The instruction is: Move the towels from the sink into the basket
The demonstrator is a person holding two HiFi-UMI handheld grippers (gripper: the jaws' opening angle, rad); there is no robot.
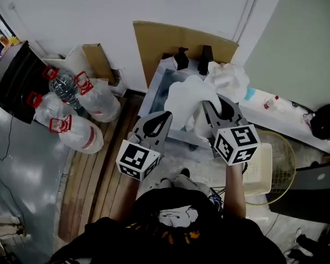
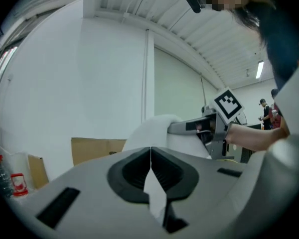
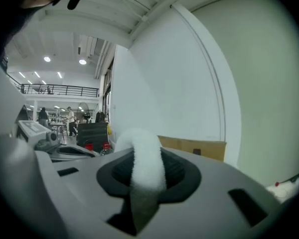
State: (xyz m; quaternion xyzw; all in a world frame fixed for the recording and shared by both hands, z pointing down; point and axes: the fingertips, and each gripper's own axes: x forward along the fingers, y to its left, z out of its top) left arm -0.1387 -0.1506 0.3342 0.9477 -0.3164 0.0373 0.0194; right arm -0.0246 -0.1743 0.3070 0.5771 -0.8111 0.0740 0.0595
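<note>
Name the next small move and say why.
Likely carry the white towel rightward and lower it over the basket: the left gripper and right gripper are both shut on it, and it hangs above the sink, not yet over the basket.

This was a mock-up corner in a big lab or workshop hall, not a home: a shallow metal sink [image 1: 164,88] stood against bare white partition walls [image 1: 126,4], a brown cardboard sheet [image 1: 154,43] propped behind it and large clear plastic water bottles with red handles [image 1: 71,128] lying to its left. Farther left of the sink opened a high white ribbed ceiling with round lamps [image 3: 82,61], a railed upper gallery [image 3: 60,89] and distant people [image 3: 70,118] standing about.
</note>
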